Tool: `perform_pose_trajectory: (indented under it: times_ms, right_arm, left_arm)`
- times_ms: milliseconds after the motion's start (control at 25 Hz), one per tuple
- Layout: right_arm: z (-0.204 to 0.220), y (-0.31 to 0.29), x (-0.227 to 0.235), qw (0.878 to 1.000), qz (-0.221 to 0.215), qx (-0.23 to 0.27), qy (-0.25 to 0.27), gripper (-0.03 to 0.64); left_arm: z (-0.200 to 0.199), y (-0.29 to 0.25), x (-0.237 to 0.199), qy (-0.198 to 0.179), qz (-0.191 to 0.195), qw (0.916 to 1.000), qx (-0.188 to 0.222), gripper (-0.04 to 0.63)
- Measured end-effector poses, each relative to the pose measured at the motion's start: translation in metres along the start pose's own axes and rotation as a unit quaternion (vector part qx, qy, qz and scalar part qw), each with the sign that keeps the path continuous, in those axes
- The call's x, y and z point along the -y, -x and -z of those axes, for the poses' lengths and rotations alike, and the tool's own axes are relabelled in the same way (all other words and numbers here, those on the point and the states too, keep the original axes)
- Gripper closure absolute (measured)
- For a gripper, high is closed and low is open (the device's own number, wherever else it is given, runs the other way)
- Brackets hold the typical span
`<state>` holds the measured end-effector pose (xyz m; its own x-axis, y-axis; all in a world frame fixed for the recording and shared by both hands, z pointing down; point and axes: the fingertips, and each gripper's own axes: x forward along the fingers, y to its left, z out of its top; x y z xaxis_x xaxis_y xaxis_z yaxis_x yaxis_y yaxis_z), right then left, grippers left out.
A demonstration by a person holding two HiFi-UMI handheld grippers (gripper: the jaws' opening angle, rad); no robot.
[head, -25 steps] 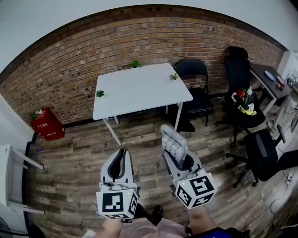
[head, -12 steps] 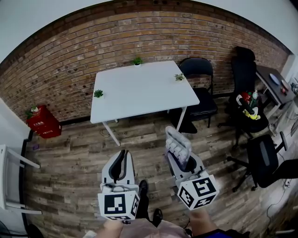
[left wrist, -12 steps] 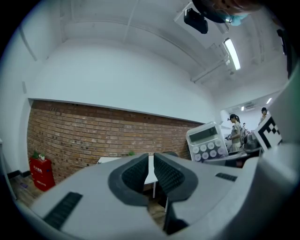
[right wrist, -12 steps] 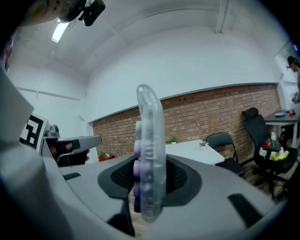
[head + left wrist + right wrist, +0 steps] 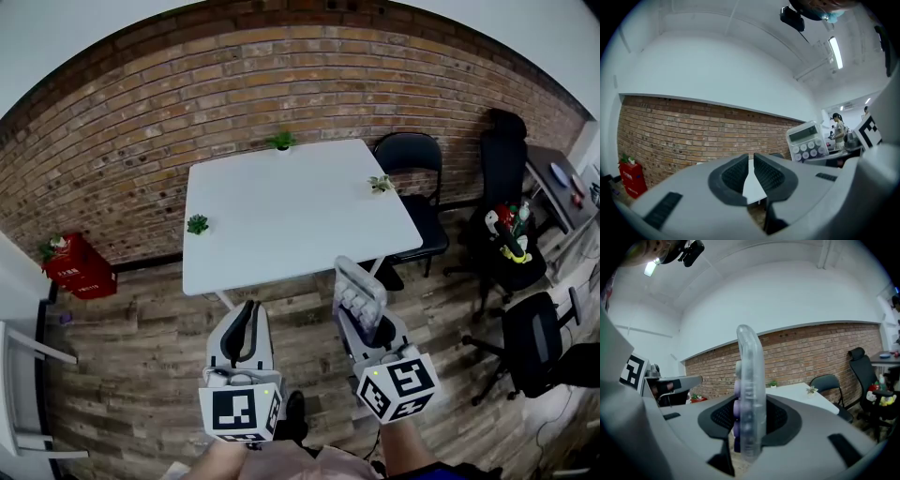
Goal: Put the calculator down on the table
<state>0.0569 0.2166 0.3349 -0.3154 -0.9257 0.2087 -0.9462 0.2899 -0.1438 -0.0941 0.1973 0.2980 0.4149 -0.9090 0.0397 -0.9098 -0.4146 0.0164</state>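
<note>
A white-and-clear calculator (image 5: 357,292) with round keys stands upright between the jaws of my right gripper (image 5: 367,323), which is shut on its lower part. In the right gripper view the calculator (image 5: 750,413) is edge-on between the dark pads. My left gripper (image 5: 240,334) is beside it to the left, shut and holding nothing; its pads (image 5: 736,174) nearly touch. From the left gripper view the calculator (image 5: 808,140) faces me at the right. Both grippers hang over the wooden floor just short of the near edge of the white table (image 5: 281,234).
Three small potted plants (image 5: 281,141) (image 5: 381,183) (image 5: 197,224) stand near the table's edges. A black folding chair (image 5: 419,187) is at its right, office chairs (image 5: 539,337) further right. A red box (image 5: 75,267) sits by the brick wall. A person (image 5: 839,126) stands far off.
Both grippers have been carried forward together, so the white table is nearer and larger in the head view. The calculator stays gripped the same way.
</note>
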Motion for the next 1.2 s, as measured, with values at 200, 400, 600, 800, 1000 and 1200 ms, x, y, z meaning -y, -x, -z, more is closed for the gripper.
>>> perform_pose_trajectory:
  times_ms: [200,400,600,800,1000,1200]
  right_arm:
    - [-0.027,-0.045,0.009,1.000,0.014,0.012,0.008,0.483]
    - [-0.039,-0.076,0.018,1.000,0.019,0.013,0.014,0.483]
    - [-0.041,-0.106,0.036,1.000,0.024,0.010,0.009,0.483]
    - [-0.031,-0.141,0.064,1.000,0.026,-0.004,-0.005,0.483]
    - [-0.025,-0.195,0.099,1.000,0.017,-0.020,-0.015,0.483]
    - [-0.031,-0.258,0.140,0.999,-0.007,-0.037,-0.024,0.483]
  left_arm:
    - [-0.011,-0.047,-0.025,0.000,0.013,0.9999,0.009,0.554]
    - [-0.012,-0.081,-0.040,0.000,0.019,0.9998,0.009,0.554]
    - [0.002,-0.114,-0.050,0.000,0.022,0.9997,-0.008,0.554]
    - [0.022,-0.154,-0.055,-0.006,0.022,0.9993,-0.028,0.554]
    - [0.035,-0.212,-0.066,-0.008,0.011,0.9990,-0.043,0.554]
    - [0.035,-0.282,-0.074,-0.006,-0.006,0.9986,-0.052,0.554]
